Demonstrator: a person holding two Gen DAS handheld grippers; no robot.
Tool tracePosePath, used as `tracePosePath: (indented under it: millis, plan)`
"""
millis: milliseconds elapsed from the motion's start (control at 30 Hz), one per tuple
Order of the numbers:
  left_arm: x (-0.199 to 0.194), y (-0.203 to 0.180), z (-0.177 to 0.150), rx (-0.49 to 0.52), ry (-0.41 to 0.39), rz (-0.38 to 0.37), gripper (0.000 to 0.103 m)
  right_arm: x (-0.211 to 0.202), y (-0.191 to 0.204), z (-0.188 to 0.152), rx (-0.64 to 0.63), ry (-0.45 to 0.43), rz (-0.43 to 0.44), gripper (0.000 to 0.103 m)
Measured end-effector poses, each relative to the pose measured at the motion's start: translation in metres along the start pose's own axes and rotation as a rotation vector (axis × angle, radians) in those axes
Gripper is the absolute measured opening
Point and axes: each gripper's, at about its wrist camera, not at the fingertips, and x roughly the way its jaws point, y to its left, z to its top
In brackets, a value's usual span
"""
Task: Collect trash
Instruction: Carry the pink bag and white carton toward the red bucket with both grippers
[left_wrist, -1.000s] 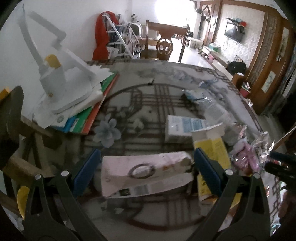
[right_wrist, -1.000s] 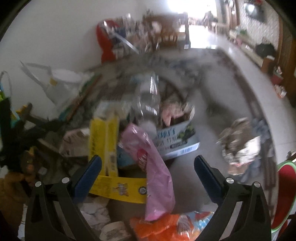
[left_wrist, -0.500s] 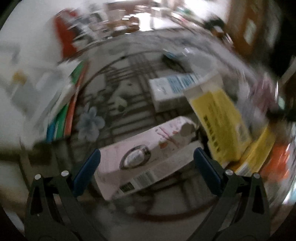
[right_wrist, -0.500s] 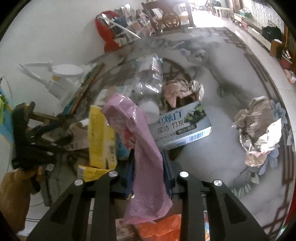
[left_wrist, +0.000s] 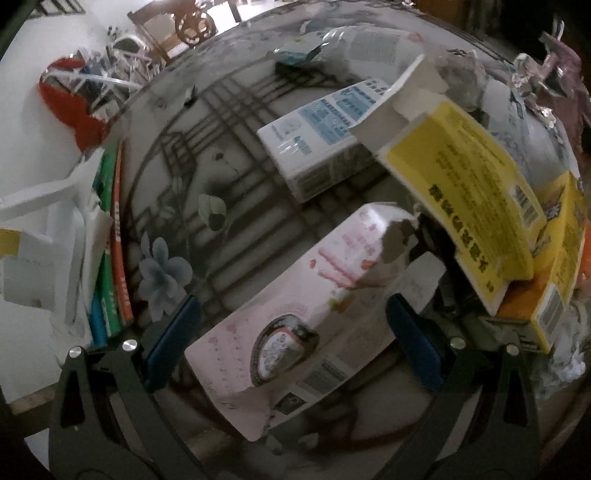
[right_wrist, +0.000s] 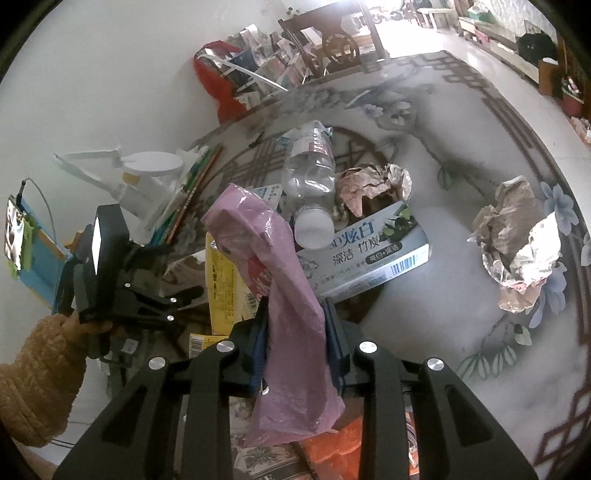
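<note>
In the left wrist view, the left gripper (left_wrist: 293, 343) stands with its jaws wide apart on either side of a pale pink carton (left_wrist: 295, 317) lying flat on the patterned table (left_wrist: 229, 177), its blue pads (left_wrist: 171, 341) not pressing the carton; a blue-and-white box (left_wrist: 321, 144) lies just beyond the carton and a yellow box (left_wrist: 469, 206) close to its right. In the right wrist view, the right gripper (right_wrist: 295, 339) has its jaws clamped on a pink plastic wrapper (right_wrist: 284, 295), which is held up in front of a clear plastic bottle (right_wrist: 310, 173) and a toothpaste box (right_wrist: 369, 251), with crumpled paper (right_wrist: 517, 243) well to the right of that box.
</note>
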Motion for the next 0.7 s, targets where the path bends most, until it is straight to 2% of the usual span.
tracePosePath:
  millis: [133,233,400,467,567,700]
  plan:
    - [-0.001,-0.013,0.0,0.051,-0.01,-0.025,0.099,0.002,0.001,-0.002,0.002,0.004,0.0,0.027]
    - [0.004,-0.009,0.001,0.027,0.001,-0.057,0.099,0.003,0.003,-0.003,-0.002,0.007,0.002,0.028]
    - [-0.002,-0.013,0.001,0.101,-0.007,-0.008,0.099,0.003,0.003,-0.007,0.002,0.006,0.007,0.029]
    - [0.003,-0.015,-0.001,0.143,0.027,-0.035,0.099,0.003,0.002,-0.008,0.009,0.005,0.014,0.029]
    - [0.017,-0.021,-0.007,0.197,0.071,0.011,0.099,0.003,0.002,-0.01,0.017,0.003,0.02,0.029]
    - [0.016,0.0,-0.001,0.053,0.047,-0.078,0.098,0.002,0.002,-0.012,0.022,0.003,0.022,0.029]
